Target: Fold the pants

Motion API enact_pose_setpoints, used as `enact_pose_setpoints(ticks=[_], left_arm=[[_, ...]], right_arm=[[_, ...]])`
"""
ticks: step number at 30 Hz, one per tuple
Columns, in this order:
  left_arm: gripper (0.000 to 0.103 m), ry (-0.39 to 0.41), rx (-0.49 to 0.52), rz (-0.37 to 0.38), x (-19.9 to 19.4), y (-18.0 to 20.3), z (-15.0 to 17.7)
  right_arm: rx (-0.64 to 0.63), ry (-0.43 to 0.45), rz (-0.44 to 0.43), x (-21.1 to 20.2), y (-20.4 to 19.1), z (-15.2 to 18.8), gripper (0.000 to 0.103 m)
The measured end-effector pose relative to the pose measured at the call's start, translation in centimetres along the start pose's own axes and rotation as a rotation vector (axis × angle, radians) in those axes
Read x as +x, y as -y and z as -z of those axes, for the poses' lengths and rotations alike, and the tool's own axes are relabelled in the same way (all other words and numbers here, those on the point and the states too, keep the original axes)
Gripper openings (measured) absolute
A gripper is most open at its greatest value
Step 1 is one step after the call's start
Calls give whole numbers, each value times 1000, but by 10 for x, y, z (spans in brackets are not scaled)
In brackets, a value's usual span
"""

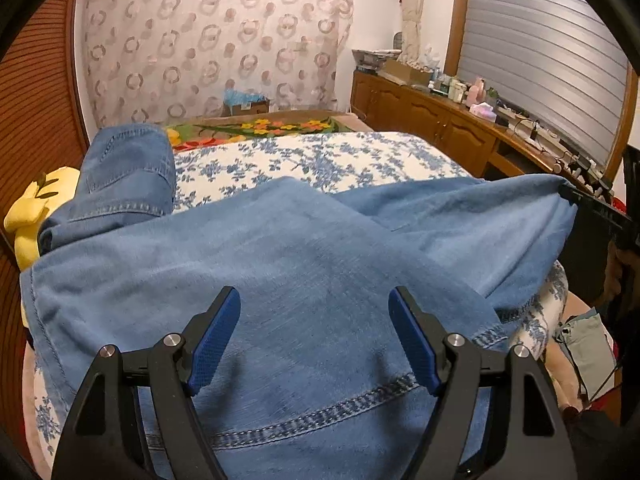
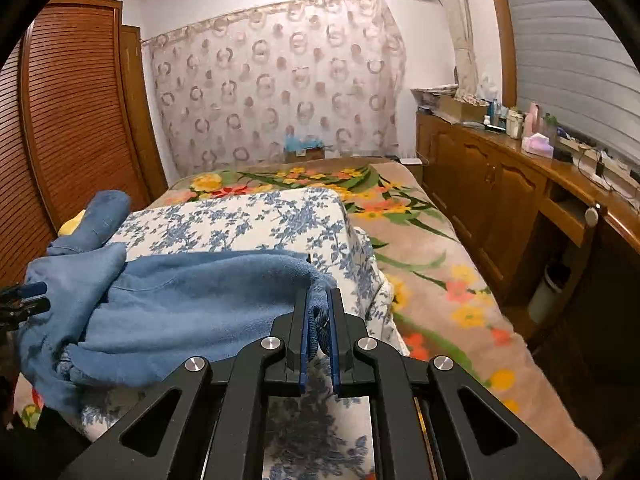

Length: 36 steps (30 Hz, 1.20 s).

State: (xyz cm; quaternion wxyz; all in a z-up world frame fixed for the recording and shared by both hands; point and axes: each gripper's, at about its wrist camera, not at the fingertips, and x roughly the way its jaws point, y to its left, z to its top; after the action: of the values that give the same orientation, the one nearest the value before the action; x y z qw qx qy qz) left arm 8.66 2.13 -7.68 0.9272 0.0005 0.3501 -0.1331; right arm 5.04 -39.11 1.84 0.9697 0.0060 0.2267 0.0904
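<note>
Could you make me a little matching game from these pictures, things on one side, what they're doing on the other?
Things:
1. left gripper
2. right gripper
3. yellow plush toy
4. flowered blanket

States:
A. pinching a bit of the blue pants
B. covers the bed, partly under the blue-and-white cloth
C. jaws apart over the denim
D. peeks out behind the pants

Pairs: 1-C, 2-A, 3-D, 4-B

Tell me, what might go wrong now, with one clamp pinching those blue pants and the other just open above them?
The right gripper pinches only a small bunch of the pants at their edge, so the denim might slip out as it lifts. The left gripper hangs open over the cloth, holding nothing, so the rest could drag or bunch across the floral quilt.
</note>
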Motion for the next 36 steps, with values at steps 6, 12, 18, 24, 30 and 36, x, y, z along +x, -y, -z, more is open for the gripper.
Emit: enact_pose_setpoints(ticks=[6,12,18,24,30,36], left_arm=[[77,-5,0,-5,-2,-2,0],[77,-3,-21,-23,-8,-11,1],[77,12,-30,-36,-16,-15,1],[77,27,-40,-56,-25,-23,0],[77,57,-38,-88,-44,-33,-1],[77,91,-47,-128,-68,-48,-3]], right_arm=[[27,-49,10,3,7,12,8],[43,-59,-28,3,2,5,8],[-15,-33,-62,2,-18,-12,8],[-70,-13,-145,2,-51,-20,8],[-174,60,-284,-11,-110,-55,8],[-270,154,-472,-33,-182,-99,8]])
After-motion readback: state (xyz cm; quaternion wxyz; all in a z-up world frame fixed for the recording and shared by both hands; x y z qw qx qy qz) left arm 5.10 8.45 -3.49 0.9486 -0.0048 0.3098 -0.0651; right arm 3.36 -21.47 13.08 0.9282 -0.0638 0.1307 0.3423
